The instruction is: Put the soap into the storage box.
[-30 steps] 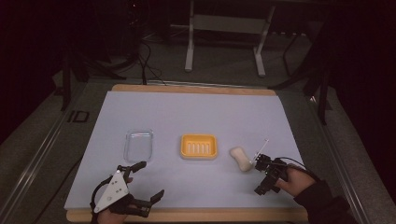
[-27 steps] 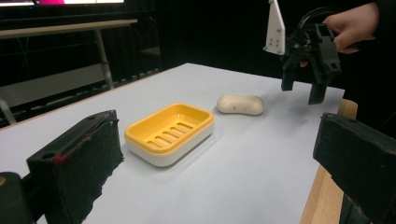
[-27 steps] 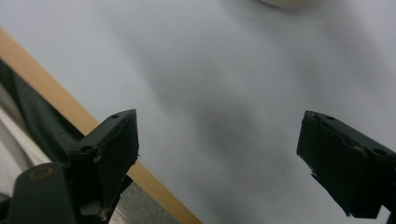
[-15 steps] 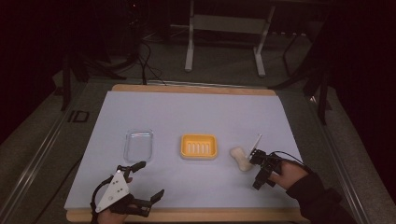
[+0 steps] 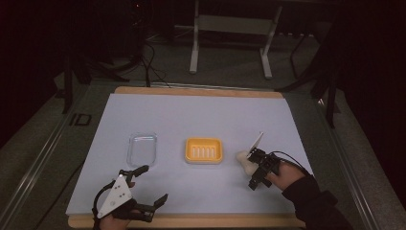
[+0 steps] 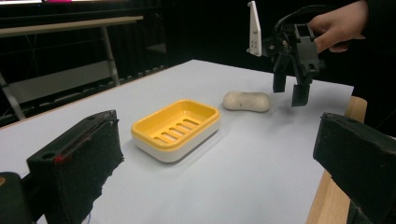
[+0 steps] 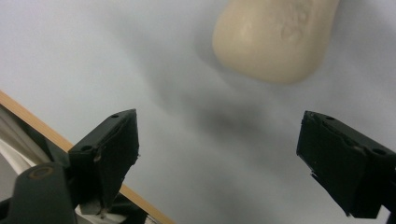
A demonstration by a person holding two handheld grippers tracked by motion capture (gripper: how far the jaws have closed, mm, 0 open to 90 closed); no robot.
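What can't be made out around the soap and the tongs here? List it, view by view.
- Right gripper view: soap bar cut off by the top edge; its far end is unseen.
- High view: right tongs overlap the soap; contact cannot be told.
- High view: clear tray too faint to tell whether it holds anything.

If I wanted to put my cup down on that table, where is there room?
The whole far half of the white mat, beyond the clear lid, yellow soap dish and soap bar, is bare. The near middle, between the left gripper and right gripper, is free too. It is crowded around the soap, where the right gripper hovers.
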